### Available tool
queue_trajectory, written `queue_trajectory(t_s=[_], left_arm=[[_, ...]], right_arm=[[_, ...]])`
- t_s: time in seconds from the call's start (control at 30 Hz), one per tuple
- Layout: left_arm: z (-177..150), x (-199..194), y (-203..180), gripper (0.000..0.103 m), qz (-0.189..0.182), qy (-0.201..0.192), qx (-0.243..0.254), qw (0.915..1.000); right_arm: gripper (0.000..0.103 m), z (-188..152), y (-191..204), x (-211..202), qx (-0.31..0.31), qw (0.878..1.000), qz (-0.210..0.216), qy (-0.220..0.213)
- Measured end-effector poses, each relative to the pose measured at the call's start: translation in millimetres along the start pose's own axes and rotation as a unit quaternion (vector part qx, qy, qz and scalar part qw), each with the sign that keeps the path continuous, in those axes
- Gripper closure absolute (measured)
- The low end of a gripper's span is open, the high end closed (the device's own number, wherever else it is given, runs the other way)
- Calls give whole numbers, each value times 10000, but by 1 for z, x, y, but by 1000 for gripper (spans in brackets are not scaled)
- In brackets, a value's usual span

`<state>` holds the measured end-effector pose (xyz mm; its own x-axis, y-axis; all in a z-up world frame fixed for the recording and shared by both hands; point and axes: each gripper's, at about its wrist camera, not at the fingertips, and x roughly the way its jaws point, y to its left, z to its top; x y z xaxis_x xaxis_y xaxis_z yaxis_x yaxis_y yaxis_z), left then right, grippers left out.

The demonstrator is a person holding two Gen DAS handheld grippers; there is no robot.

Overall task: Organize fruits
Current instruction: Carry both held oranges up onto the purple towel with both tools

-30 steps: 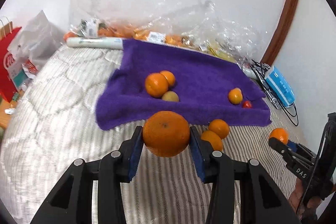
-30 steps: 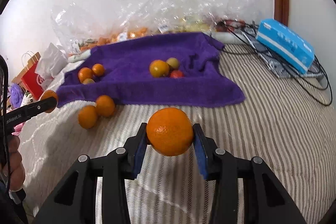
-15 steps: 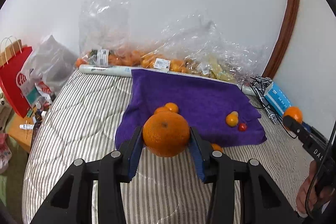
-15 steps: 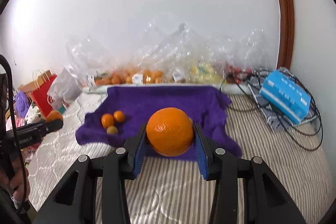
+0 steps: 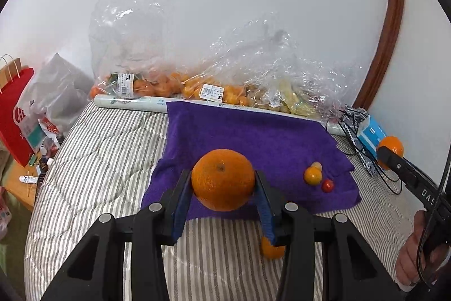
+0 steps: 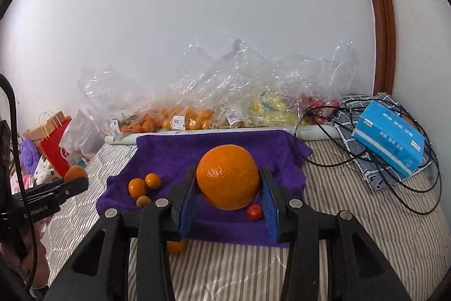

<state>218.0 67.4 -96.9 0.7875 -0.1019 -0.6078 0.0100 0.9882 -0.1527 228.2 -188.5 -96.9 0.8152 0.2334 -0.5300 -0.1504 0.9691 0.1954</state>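
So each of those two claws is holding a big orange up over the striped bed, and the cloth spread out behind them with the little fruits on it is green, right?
Nearly. The left gripper and right gripper each clamp a big orange above the striped bed, but the cloth is purple, not green. Both wrist views show it, with small fruits lying on it.

Both wrist cams look down-forward over bed toward wall; shared: purple towel [image 5: 253, 137] [image 6: 214, 148], each other's gripper.

Both grippers are lifting away from the striped quilted bed [image 5: 107, 148]! The purple terry towel [image 6: 225, 143] drops lower in view, and more white wall shows.
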Motion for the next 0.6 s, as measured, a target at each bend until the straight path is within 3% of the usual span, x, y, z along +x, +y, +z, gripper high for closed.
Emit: queue_trajectory(t_s=[0.23, 0.37, 0.6], left_arm=[[21, 23, -4, 62, -7, -79, 19, 10000], [31, 37, -5, 62, -190, -174, -100, 9996], [32, 70, -9, 62, -248, -170, -145, 9994]], right_arm=[[61, 12, -2, 22, -7, 10000, -51, -83], [61, 21, -2, 35, 64, 9999, -11, -84], [61, 23, -7, 61, 81, 10000, 18, -22]])
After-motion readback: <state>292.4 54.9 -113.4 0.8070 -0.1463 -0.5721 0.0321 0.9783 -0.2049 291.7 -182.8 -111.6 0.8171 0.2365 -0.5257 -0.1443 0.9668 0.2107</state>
